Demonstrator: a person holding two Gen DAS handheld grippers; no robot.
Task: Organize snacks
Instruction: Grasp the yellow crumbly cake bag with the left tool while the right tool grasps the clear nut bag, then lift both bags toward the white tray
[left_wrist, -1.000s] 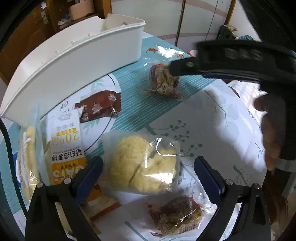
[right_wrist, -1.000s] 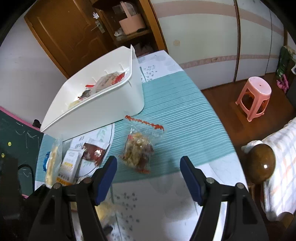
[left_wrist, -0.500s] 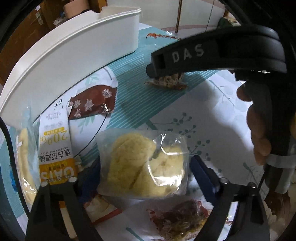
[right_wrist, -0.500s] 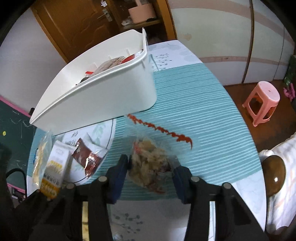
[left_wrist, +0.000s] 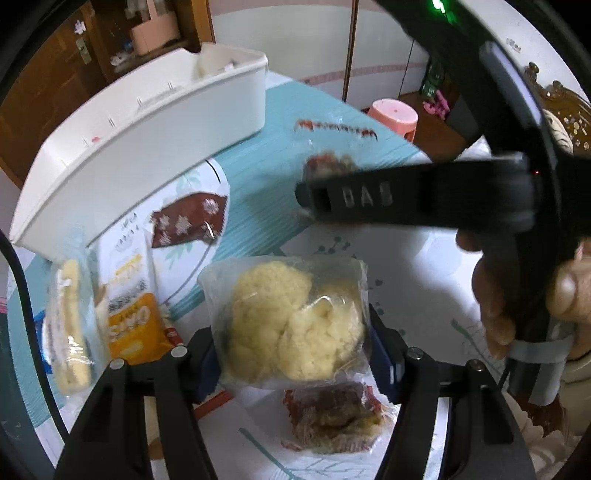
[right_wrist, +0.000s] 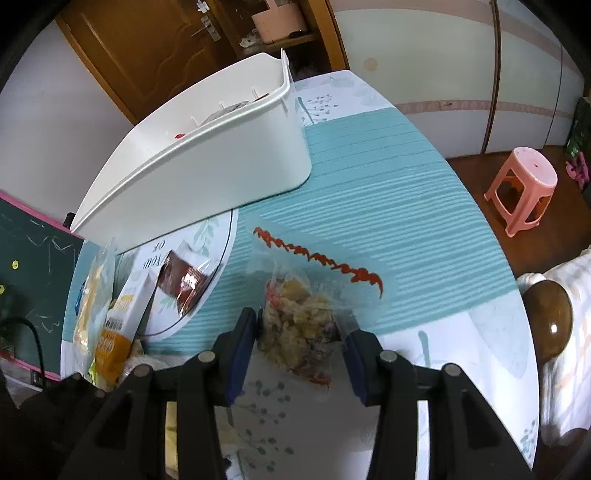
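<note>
My left gripper (left_wrist: 291, 354) is shut on a clear bag holding a yellow cake (left_wrist: 291, 321), lifted a little off the table. My right gripper (right_wrist: 299, 350) is shut on a clear red-edged bag of crumbly mixed snack (right_wrist: 295, 325), also lifted; that bag shows in the left wrist view (left_wrist: 332, 162) behind the right gripper's black arm. A white bin (right_wrist: 207, 173) with several snacks inside stands at the back left; it also shows in the left wrist view (left_wrist: 147, 136).
On the table lie a brown star-print packet (left_wrist: 188, 221), a white-and-orange oat bar pack (left_wrist: 133, 310), a long yellow biscuit pack (left_wrist: 70, 325) and a dark snack bag (left_wrist: 332, 417) under the cake. A pink stool (right_wrist: 524, 188) stands past the table's right edge.
Both grippers closed on their bags and lifted them. The right gripper came down on the mixed snack bag, and the left closed on the yellow cake bag.
</note>
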